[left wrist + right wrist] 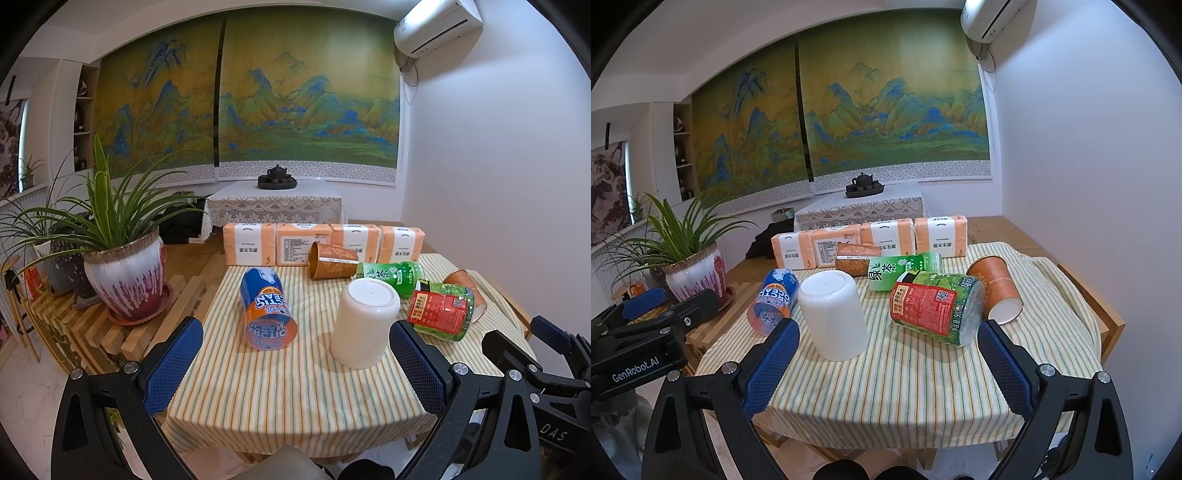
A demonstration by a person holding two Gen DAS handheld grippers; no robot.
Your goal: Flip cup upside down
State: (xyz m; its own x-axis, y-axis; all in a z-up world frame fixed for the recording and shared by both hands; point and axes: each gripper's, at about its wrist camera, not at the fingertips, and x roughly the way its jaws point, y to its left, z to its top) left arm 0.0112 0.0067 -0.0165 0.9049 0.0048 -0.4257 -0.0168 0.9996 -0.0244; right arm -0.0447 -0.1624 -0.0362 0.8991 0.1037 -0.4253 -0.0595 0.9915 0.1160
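A white cup (364,323) stands upside down, base up, on the striped tablecloth (295,387); it also shows in the right wrist view (833,314). My left gripper (295,365) is open and empty, held back near the table's front edge, the cup just ahead of its right finger (417,365). My right gripper (886,365) is open and empty, also at the front edge, with the cup ahead of its left finger (772,365).
An Arctic Ocean bottle (267,310), a red-green bottle (441,310), a green tea bottle (391,275) and two orange paper cups (332,260) (997,291) lie on the table. Tissue packs (321,243) line the back. A potted plant (125,273) stands left.
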